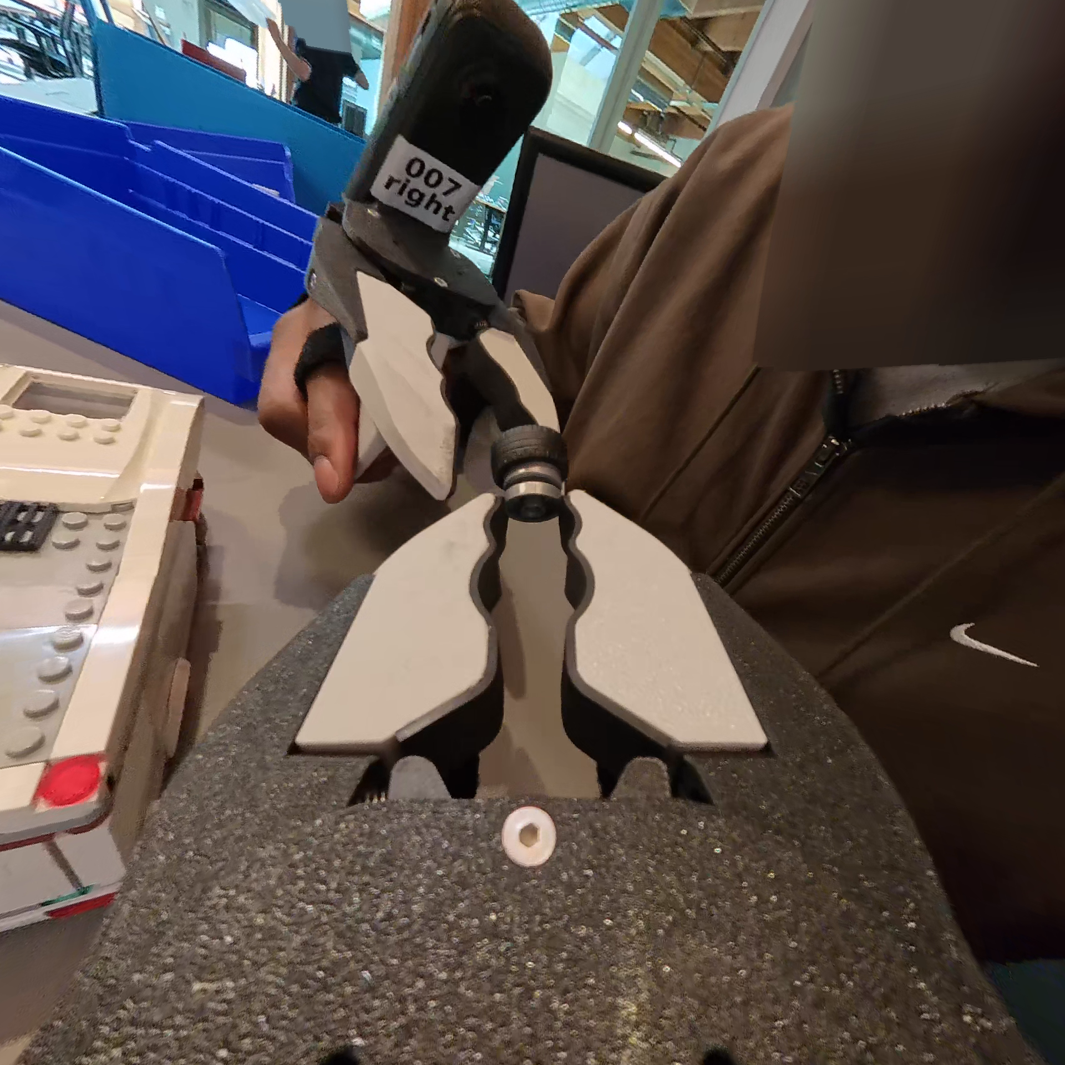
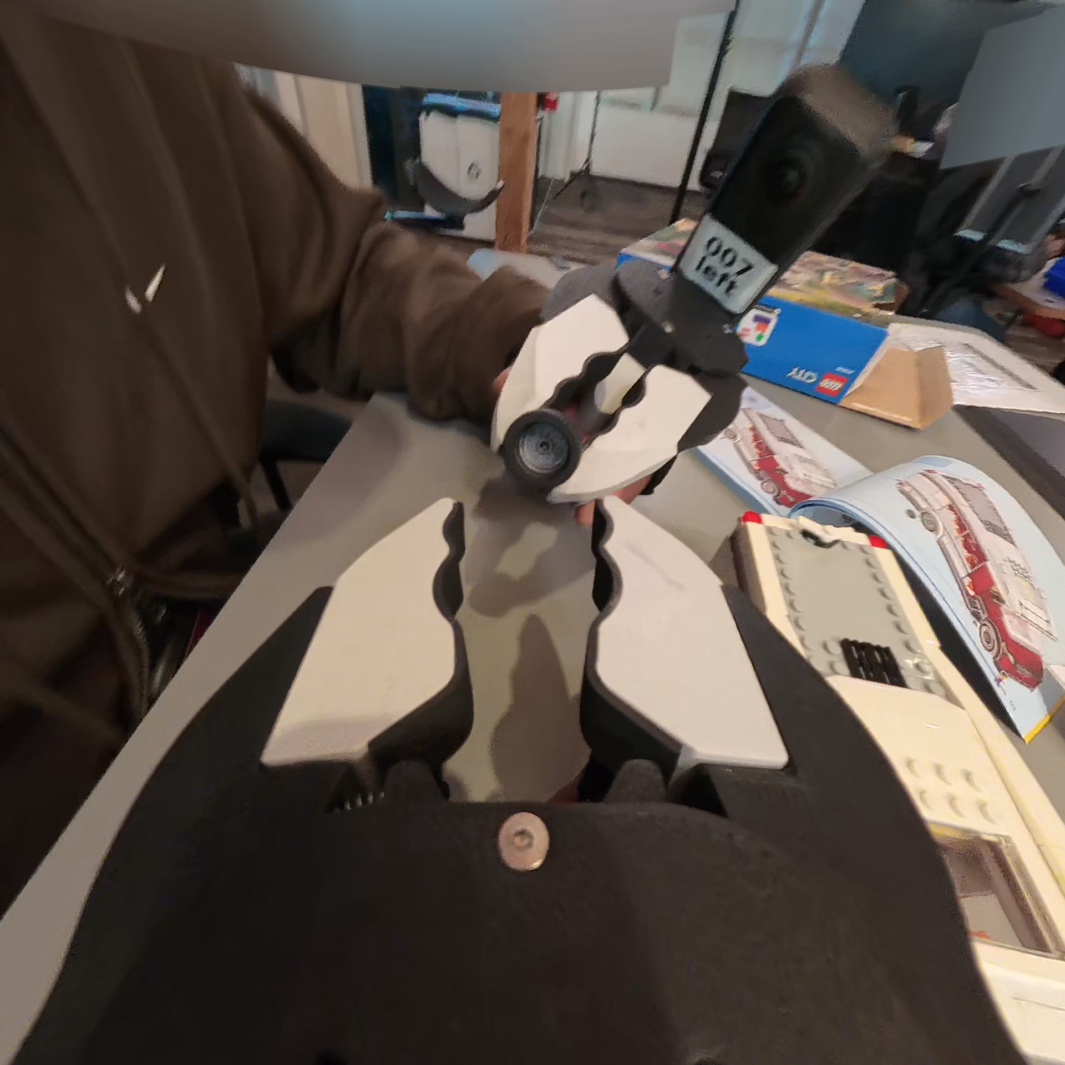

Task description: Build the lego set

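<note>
My left gripper [image 1: 533, 504] is shut on a small toy wheel [image 1: 531, 484], a black tyre on a silver-grey hub, pinched at the very fingertips above the grey table [image 1: 248, 461]. In the right wrist view the same wheel [image 2: 539, 446] sits at the left gripper's [image 2: 533, 464] tips, hub facing the camera. My right gripper [image 2: 527, 510] is open and empty, its fingers spread just below the wheel. In the left wrist view the right gripper [image 1: 495, 455] points down at the wheel, with one fingertip [image 1: 542, 403] right beside the tyre and the other [image 1: 415, 415] well clear.
A white brick-built car body [image 1: 75, 576] lies to the left of my left gripper and shows in the right wrist view [image 2: 864, 645] too. An open instruction booklet [image 2: 951, 553] and a blue box [image 2: 807, 357] lie beyond it. Blue bins [image 1: 144, 242] stand behind. A person's brown hoodie [image 1: 749, 403] is close. Only a small space, under 4 cm, lies between the two pairs of fingers.
</note>
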`<state>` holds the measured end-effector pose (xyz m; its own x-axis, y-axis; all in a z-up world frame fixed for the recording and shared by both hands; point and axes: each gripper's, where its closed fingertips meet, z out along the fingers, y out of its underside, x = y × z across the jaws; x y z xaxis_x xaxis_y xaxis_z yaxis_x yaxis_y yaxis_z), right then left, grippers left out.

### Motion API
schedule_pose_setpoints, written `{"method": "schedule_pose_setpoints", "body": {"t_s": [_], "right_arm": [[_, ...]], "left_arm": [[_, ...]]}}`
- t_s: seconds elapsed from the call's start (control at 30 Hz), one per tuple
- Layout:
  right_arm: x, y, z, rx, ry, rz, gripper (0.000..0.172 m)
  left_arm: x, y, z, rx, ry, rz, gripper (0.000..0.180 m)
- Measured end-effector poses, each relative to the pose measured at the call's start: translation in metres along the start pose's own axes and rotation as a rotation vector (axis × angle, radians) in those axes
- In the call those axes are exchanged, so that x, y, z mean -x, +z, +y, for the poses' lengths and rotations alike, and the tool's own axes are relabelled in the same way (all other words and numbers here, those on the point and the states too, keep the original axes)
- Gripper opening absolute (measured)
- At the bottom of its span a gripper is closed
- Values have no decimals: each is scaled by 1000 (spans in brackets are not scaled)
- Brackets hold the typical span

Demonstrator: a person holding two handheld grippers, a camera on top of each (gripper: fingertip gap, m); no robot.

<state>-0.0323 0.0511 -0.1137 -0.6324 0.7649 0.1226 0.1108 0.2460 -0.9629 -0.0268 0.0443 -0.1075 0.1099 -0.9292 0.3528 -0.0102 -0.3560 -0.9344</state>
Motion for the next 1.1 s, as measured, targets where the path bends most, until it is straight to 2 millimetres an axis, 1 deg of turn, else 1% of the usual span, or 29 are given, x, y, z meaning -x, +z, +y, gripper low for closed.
{"method": "schedule_pose_setpoints", "body": {"t_s": [0.1,0.23,0.33,0.43,0.53,0.63,0.77,0.87,0.97,1.1], "right_arm": [[7,-3,-2,6,-32,-31,44],[8,-3,-7,-21,-13,-40,45],[14,4,0,15,-40,-55,44],[25,10,10,76,-121,-83,45],[35,12,12,80,-156,-128,42],[36,10,10,59,-187,-122,35],[27,7,7,41,-196,-74,26],[21,4,1,9,-176,-49,21],[21,3,-2,-2,-165,-56,20],[26,3,-2,6,-146,-97,20]], "left_arm": [[-5,3,7,44,1,31,18],[-12,11,21,130,3,68,18],[-16,20,31,186,-9,88,18],[-22,28,41,241,-34,122,18],[-26,32,47,270,-43,146,18],[-25,31,43,249,-56,135,18],[-17,25,36,203,-90,102,18],[-14,25,35,190,-105,101,18],[-17,28,35,174,-119,128,18],[-21,31,34,169,-116,153,18]]}}
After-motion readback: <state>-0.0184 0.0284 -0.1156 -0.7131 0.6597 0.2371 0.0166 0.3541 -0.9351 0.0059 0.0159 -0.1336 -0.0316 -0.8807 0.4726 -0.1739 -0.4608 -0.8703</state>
